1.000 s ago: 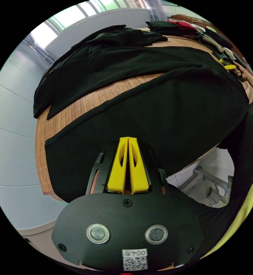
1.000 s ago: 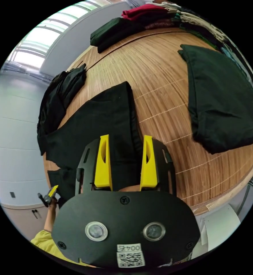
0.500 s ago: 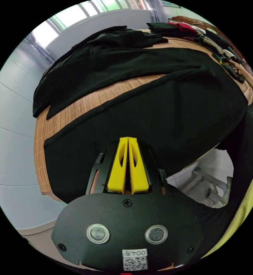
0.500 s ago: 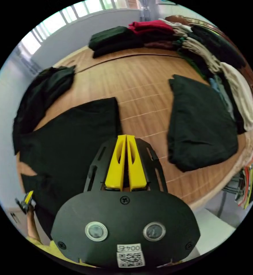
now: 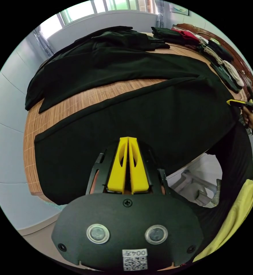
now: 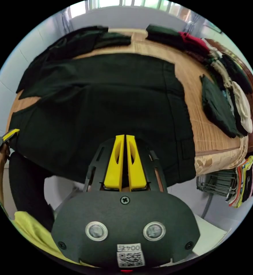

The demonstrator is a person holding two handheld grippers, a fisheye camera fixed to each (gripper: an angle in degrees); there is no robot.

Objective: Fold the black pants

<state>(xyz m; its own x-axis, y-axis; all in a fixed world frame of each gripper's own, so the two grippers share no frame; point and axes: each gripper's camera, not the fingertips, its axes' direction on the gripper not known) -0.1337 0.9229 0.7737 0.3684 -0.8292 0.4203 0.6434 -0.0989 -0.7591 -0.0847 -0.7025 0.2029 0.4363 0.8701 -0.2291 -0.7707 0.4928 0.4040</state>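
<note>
Since a second earlier the right gripper (image 6: 125, 137) had closed its jaws and swung back over the black fabric pants (image 6: 103, 108). The left gripper (image 5: 128, 139) kept its jaws closed too; whether either pinched cloth I could not tell. Good folding would probably need both edges lifted evenly off the woven bamboo worktop (image 5: 75, 103).

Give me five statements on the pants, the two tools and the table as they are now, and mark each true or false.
1. The black pants lie spread on the table, part hanging over its edge. True.
2. The left tool has its jaws wide apart. False: they are together.
3. The right tool has its jaws together. True.
4. The table top is white plastic. False: it is wood-coloured and slatted.
5. Folded clothes line the table's far side. True.
</note>
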